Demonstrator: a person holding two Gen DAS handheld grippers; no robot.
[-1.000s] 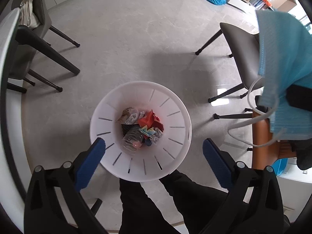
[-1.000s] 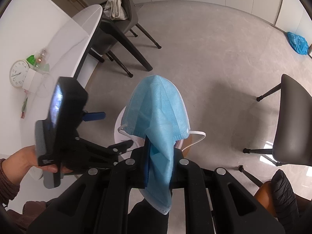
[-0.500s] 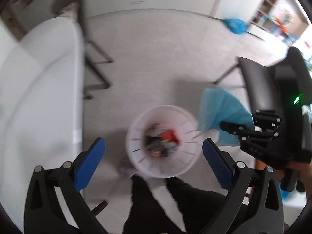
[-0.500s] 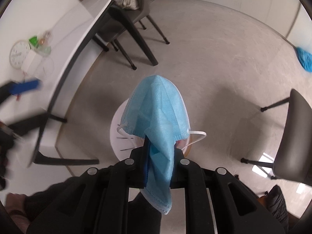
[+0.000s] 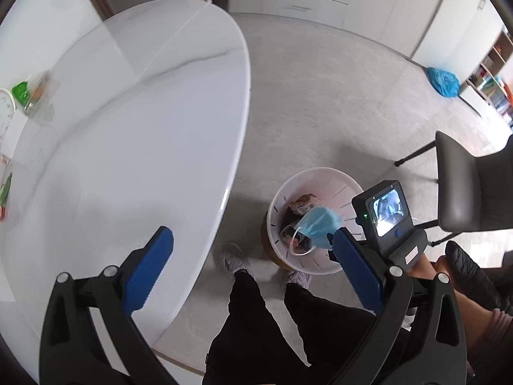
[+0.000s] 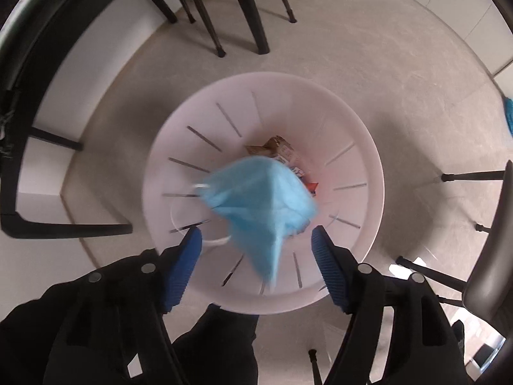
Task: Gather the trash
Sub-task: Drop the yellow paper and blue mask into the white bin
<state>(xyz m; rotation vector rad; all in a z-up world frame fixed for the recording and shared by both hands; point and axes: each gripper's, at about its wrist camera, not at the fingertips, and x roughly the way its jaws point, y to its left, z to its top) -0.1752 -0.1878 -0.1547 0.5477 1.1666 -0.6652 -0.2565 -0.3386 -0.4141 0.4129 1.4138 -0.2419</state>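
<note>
Blue face mask [image 6: 259,205] hangs blurred over the mouth of the white bin [image 6: 359,147], between the two pads of the right gripper [image 6: 256,256] but touching neither. Right gripper points straight down; its jaws are opening and stand well apart, nothing clamped. In the left wrist view the mask [image 5: 317,224] sits inside the bin's rim line, just above the wrappers and other trash [image 5: 299,205] at the bottom, its white ear loop [image 5: 299,250] trailing lower.

Bin [image 5: 340,189] stands on the grey floor [image 5: 320,102], close beside the curved edge of the white tabletop [image 5: 134,134]. The person's feet and dark trouser legs [image 5: 256,320] are right at the bin's near side. Dark chair [image 5: 471,189] stands to the bin's right, apart from it; chair legs [image 6: 243,16] stand beyond the bin's far side. Open floor stretches wide behind the bin toward the cabinets.

Left gripper [image 5: 253,272] hovers above the tabletop's edge, jaws wide apart and empty. Tabletop surface near it is bare; a clock [image 5: 4,109] and green-and-clear packaging [image 5: 32,96] lie at its far left rim. A blue bag [image 5: 444,81] lies on the floor far right.
</note>
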